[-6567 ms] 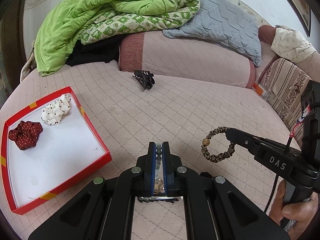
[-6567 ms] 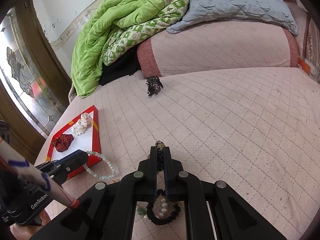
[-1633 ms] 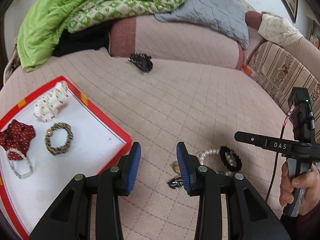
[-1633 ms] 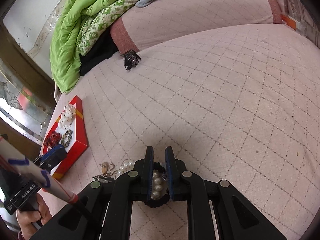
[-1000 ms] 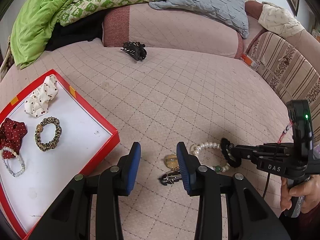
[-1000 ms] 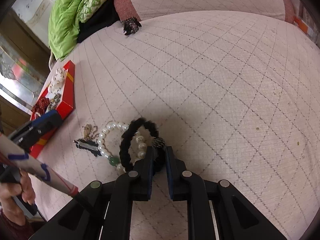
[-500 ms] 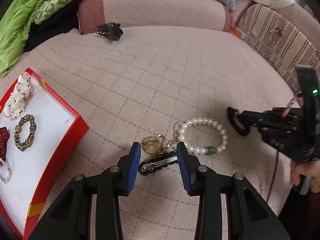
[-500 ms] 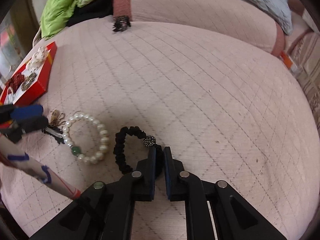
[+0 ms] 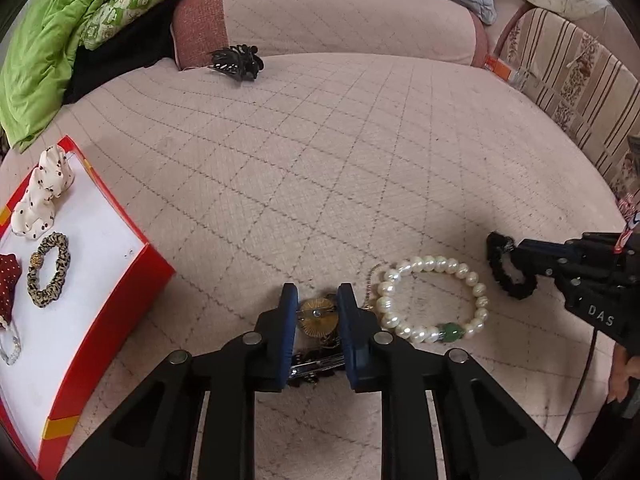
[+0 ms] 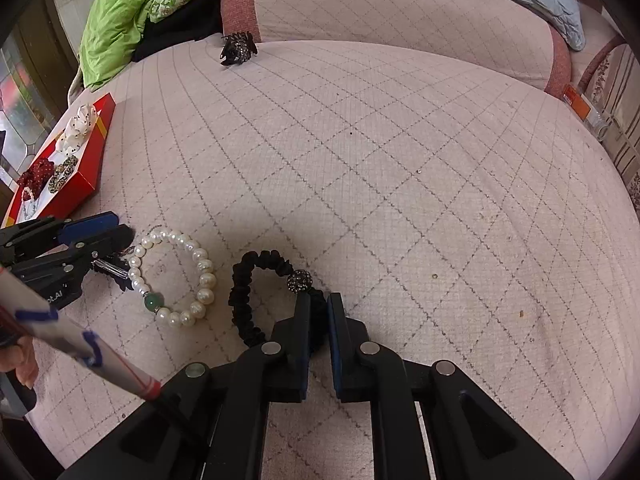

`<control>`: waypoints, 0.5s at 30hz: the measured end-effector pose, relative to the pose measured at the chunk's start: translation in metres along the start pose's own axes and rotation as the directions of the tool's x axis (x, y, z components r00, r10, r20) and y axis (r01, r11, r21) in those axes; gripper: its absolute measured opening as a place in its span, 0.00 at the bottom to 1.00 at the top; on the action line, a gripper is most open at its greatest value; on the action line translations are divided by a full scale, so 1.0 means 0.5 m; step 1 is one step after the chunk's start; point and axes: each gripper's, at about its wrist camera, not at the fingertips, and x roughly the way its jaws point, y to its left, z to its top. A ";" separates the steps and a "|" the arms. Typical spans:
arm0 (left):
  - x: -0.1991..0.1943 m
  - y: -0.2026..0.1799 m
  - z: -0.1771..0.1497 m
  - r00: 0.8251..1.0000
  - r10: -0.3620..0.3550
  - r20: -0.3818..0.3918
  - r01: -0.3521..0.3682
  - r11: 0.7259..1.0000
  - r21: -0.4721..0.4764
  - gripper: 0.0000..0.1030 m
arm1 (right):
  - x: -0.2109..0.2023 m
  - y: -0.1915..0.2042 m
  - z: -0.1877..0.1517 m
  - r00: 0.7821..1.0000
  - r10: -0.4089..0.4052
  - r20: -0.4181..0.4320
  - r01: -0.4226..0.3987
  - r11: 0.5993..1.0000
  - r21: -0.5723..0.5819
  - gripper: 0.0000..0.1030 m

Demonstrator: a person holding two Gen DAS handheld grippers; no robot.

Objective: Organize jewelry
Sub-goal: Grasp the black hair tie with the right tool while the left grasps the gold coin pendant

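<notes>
**Two grippers down on the bedspread, one on a scrunchie, one around a gold brooch**

The left gripper [image 9: 317, 304] points steeply down at the quilted pink bedspread [image 9: 320, 160], and its blue-padded jaws are closing with a round gold brooch [image 9: 318, 317] between them. The brooch is a ribbed gold disc with a small stud at its centre; a dark metal hair clip [image 9: 316, 360] lies just behind it, also between the fingers. Whether the pads already press on the disc cannot be told.

The right gripper [image 10: 318, 308] has its jaws nearly together, pinching a black scrunchie [image 10: 248, 280]. The scrunchie is a ruffled black fabric loop bearing a dark sparkling bead [image 10: 300, 281] just ahead of the fingertips; most of the loop lies on the bedspread to the left of the gripper.

Between the two grippers lies a pearl bracelet [image 9: 432, 304], a ring of white pearls with one green bead, flat on the bedspread, just beside the brooch and near the scrunchie.

At the left, a red box [image 9: 120, 312] with a white floor holds a leopard-print scrunchie [image 9: 50, 274], a white dotted scrunchie [image 9: 40, 196], a dark red one [image 9: 8, 280] and a pale bead bracelet [image 9: 10, 342]. A black claw clip [image 9: 236, 62] rests far back, near the bolster.
</notes>
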 end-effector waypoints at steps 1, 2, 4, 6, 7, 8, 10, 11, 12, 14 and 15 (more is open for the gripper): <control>-0.006 0.001 0.001 1.000 -0.010 0.012 0.010 1.000 -0.005 0.19 | -0.001 -0.002 0.001 1.000 0.005 0.000 -0.005 1.000 0.003 0.10; -0.008 0.001 0.001 1.000 -0.016 0.019 0.016 1.000 -0.009 0.19 | -0.002 -0.004 0.002 1.000 0.008 0.000 -0.008 1.000 0.006 0.10; -0.026 0.003 0.007 0.998 -0.035 0.053 0.036 0.999 -0.018 0.19 | -0.003 -0.007 0.002 1.000 0.005 0.000 -0.005 1.000 0.008 0.12; -0.039 0.006 0.014 0.995 -0.052 0.084 0.055 0.998 -0.032 0.19 | 0.000 -0.006 0.002 1.000 -0.003 -0.006 0.003 1.000 0.003 0.13; -0.050 0.010 0.018 0.992 -0.068 0.105 0.073 0.996 -0.042 0.19 | 0.002 -0.007 0.002 1.000 -0.006 -0.007 0.006 1.000 -0.001 0.13; -0.060 0.013 0.021 0.989 -0.074 0.126 0.081 0.995 -0.050 0.19 | 0.004 -0.005 0.001 1.000 -0.011 -0.007 0.011 1.000 -0.007 0.13; -0.073 0.017 0.025 0.985 -0.080 0.154 0.089 0.994 -0.057 0.19 | 0.004 -0.003 0.003 1.000 -0.016 -0.005 0.015 1.000 -0.011 0.12; -0.079 0.018 0.025 0.983 -0.080 0.165 0.091 0.994 -0.059 0.19 | 0.001 -0.005 0.004 1.000 -0.010 -0.002 0.010 1.000 -0.001 0.11; -0.084 0.020 0.027 0.981 -0.076 0.176 0.088 0.994 -0.062 0.19 | -0.002 -0.008 0.006 1.000 -0.002 0.005 0.002 1.000 0.008 0.08; -0.094 0.025 0.028 0.977 -0.078 0.196 0.093 0.993 -0.071 0.19 | -0.016 -0.014 0.010 0.999 -0.001 0.040 0.000 1.000 0.029 0.08; -0.099 0.028 0.028 0.975 -0.080 0.205 0.097 0.992 -0.077 0.19 | -0.023 -0.018 0.012 0.998 -0.002 0.056 0.000 0.999 0.039 0.08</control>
